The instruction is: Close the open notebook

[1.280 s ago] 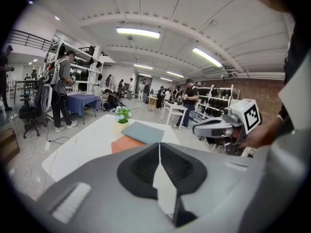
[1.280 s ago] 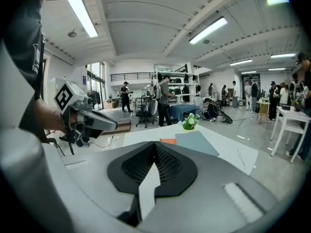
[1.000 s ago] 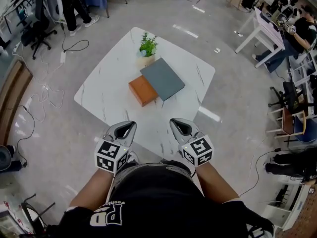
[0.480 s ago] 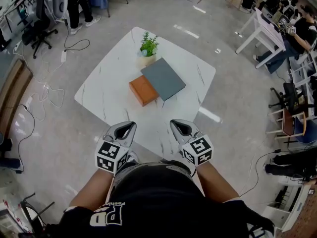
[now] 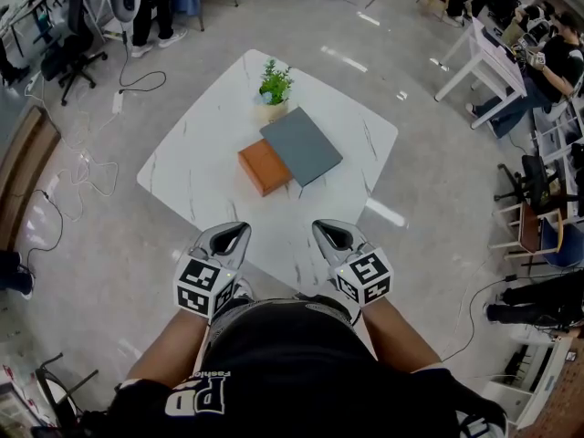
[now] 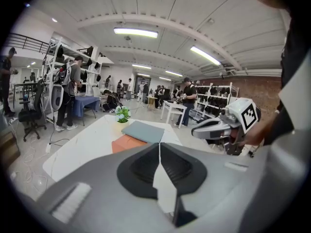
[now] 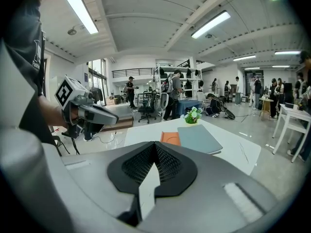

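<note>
Notebook (image 5: 302, 145) lies flat, its edge hiding part of orange book (image 5: 263, 166).

Bare worktop (image 5: 196, 167) is seen at centre left and lower centre; the upper middle is blocked by a potted plant (image 5: 273, 88), grey notebook (image 5: 301, 144) and orange book (image 5: 264, 166).

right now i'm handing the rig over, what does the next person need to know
Left tool: shut, empty, held low by the body, short of the table.
Right tool: the same.
Grey notebook lies flat mid-table, its edge over an orange book; plant behind.
Done: no open pages show; the notebook looks shut.
Left: check it up close; if a cover is up, fold it down.
</note>
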